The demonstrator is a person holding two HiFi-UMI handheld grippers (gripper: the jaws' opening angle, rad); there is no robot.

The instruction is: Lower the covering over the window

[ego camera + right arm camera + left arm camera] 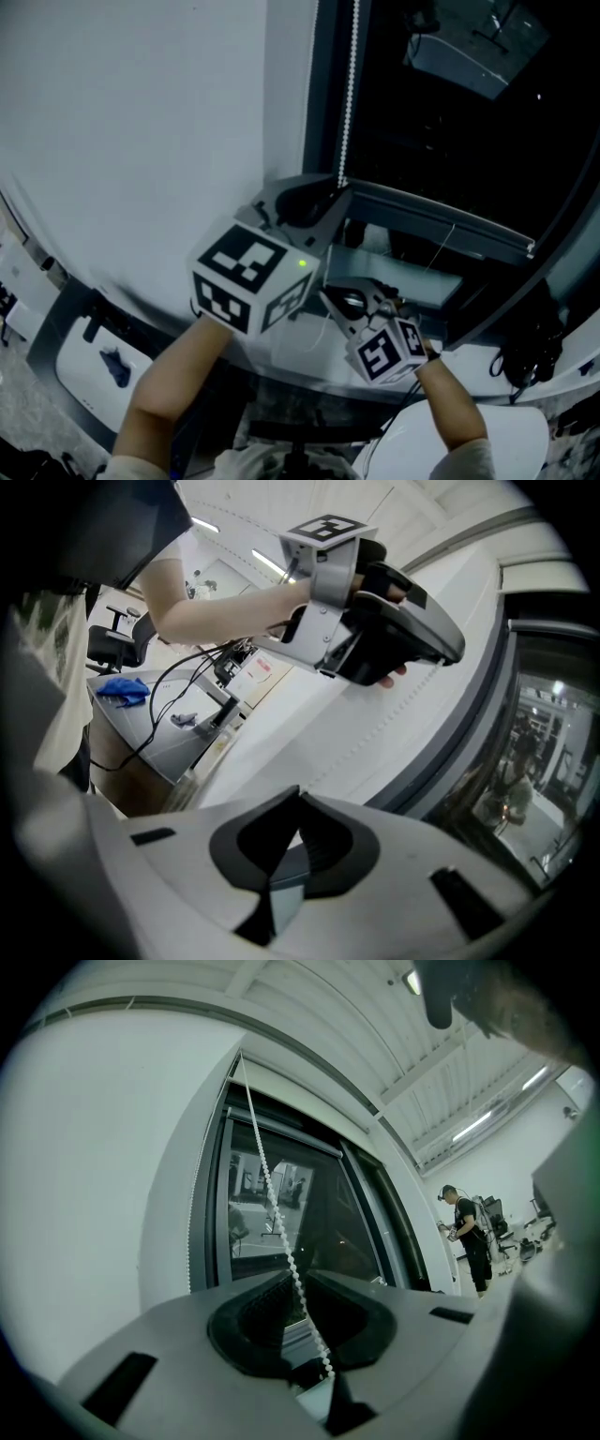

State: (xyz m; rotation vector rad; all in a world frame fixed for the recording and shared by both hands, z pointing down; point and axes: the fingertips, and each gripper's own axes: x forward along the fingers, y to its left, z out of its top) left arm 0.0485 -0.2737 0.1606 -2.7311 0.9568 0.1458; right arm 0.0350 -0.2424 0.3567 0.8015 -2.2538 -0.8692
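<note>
A white bead chain (349,84) hangs down the left edge of the dark window (469,141). My left gripper (336,192) is raised to the frame and is shut on that chain. In the left gripper view the bead chain (281,1232) runs down from the top of the window (309,1213) and passes between the dark pads (258,1312) of the left gripper (300,1277). No blind fabric shows across the glass. My right gripper (330,298) hovers lower, near the sill, and is shut on nothing. The right gripper view shows the right gripper (299,794) empty and the left gripper (375,621) above it.
A white wall (141,141) fills the left. A grey sill (412,220) runs below the glass. A desk (84,366) with cables and a blue item (112,367) lies at lower left. A person (469,1237) stands far off in the room.
</note>
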